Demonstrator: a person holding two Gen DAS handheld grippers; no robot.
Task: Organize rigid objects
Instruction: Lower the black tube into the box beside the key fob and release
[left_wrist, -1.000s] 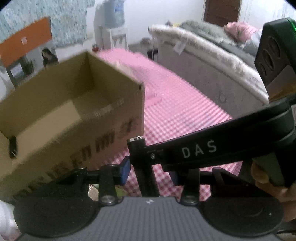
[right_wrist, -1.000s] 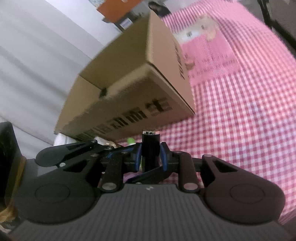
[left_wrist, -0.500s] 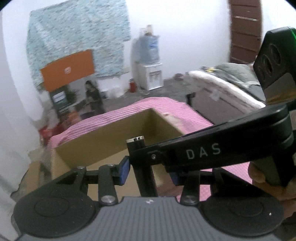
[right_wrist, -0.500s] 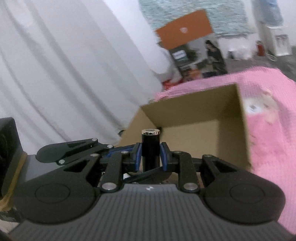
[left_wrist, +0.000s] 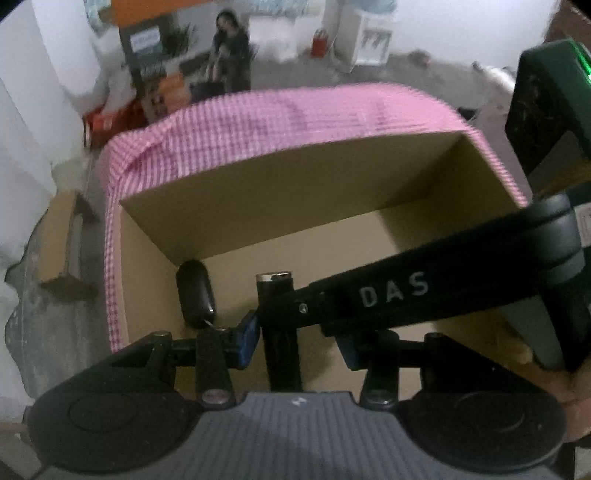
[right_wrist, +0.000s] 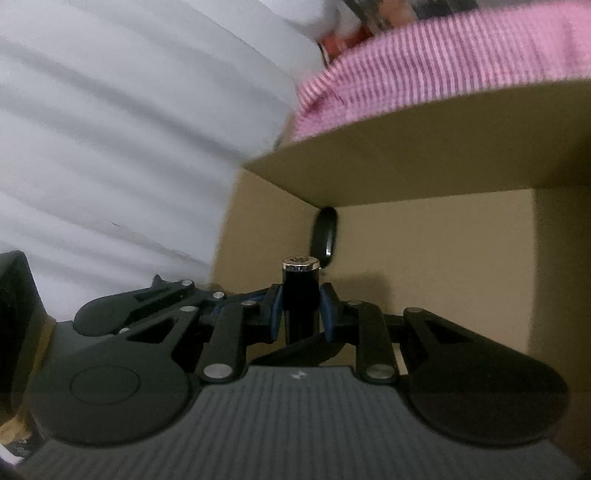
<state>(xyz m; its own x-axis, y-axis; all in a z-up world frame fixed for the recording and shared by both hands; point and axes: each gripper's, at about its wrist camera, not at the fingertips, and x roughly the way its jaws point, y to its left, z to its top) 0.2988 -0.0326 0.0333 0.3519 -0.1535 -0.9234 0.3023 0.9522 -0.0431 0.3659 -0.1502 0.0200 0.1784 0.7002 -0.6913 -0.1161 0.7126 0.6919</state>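
Observation:
A black cylinder with a silver cap (right_wrist: 300, 295) is clamped between the blue pads of my right gripper (right_wrist: 301, 312), over the open cardboard box (right_wrist: 424, 177). In the left wrist view the same cylinder (left_wrist: 277, 314) stands between the blue pads of my left gripper (left_wrist: 297, 338), which are spread apart beside it; the right gripper's finger marked DAS (left_wrist: 406, 295) crosses in front. A small black oval object (left_wrist: 195, 293) lies on the box floor by the left wall; it also shows in the right wrist view (right_wrist: 325, 236).
The box (left_wrist: 332, 192) sits on a pink checked cloth (left_wrist: 277, 122). White curtain (right_wrist: 110, 129) hangs to the left. Another cardboard piece (left_wrist: 61, 240) lies on the floor at left. Posters and clutter stand at the back.
Both grippers have tilted down and moved over the box, so its floor and the black oval object now show. The right gripper still holds the cylinder.

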